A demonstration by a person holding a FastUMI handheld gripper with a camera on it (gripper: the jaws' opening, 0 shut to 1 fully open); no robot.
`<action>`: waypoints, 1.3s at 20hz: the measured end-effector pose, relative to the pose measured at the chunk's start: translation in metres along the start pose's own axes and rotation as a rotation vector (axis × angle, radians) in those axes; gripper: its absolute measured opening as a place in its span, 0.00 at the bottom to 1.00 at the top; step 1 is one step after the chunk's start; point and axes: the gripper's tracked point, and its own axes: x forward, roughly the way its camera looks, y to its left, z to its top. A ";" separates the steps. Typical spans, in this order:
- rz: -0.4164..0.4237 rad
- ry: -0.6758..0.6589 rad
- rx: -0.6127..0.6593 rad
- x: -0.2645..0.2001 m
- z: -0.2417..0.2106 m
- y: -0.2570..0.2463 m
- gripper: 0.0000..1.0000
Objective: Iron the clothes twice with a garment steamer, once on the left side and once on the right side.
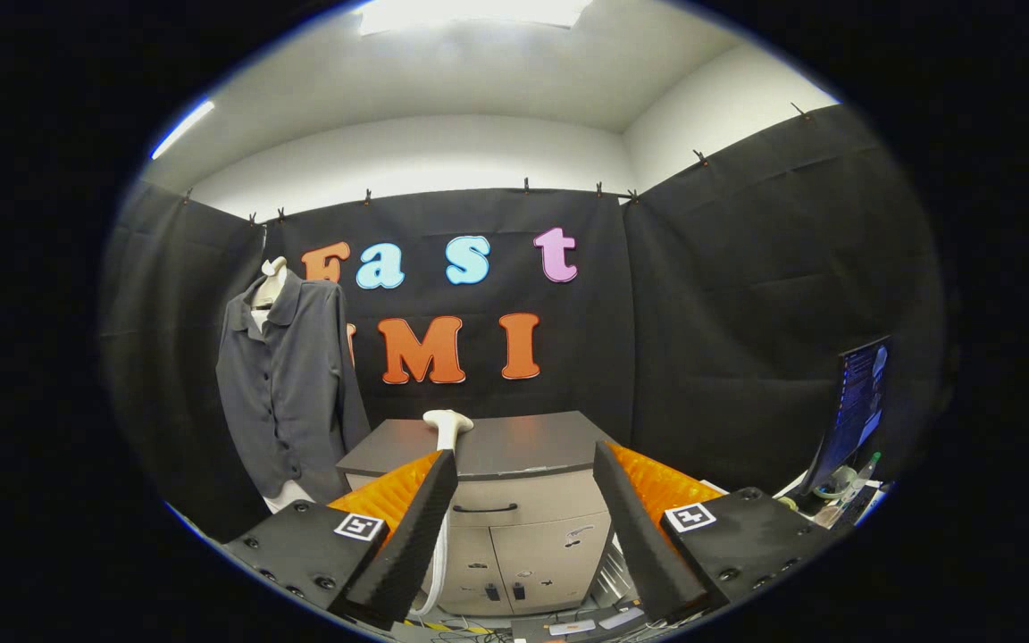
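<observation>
While the gripper point(523, 500) hangs in front of the cabinet point(514, 518), its two fingers stand wide apart and hold nothing. The garment steamer point(447, 427) stands on the dark top of the cabinet, beyond the fingers and nearer to the left one, and its white hose point(439, 558) runs down the front of the cabinet beside that finger. The shirt point(287, 384) hangs on a mannequin to the left of the cabinet, well apart from the gripper, and it looks untouched, so the task seems to be at its very start.

The first risk is in the grasp. The steamer's handle looks narrow and smooth, and if the fingers close off its middle, it may tip over or slip out. The hose is the second risk: it could catch on the cabinet edge during the lift and pull the steamer aside. Later, the steamer head may push the mannequin if it is pressed too hard.
</observation>
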 end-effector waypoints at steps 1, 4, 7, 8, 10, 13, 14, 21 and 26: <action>0.000 0.001 -0.002 0.000 0.000 0.001 0.98; 0.009 0.008 -0.004 -0.001 -0.001 0.006 0.98; 0.014 0.014 -0.011 0.001 0.000 0.009 0.98; 0.016 0.019 -0.013 0.002 0.000 0.010 0.98; 0.021 0.021 -0.011 0.001 0.001 0.011 0.98; 0.028 0.024 -0.010 0.003 0.005 0.012 0.98; 0.035 0.025 -0.008 0.005 0.006 0.013 0.98; 0.126 0.057 -0.009 0.047 0.010 0.041 0.98; 0.166 0.133 0.024 0.126 0.007 0.066 0.98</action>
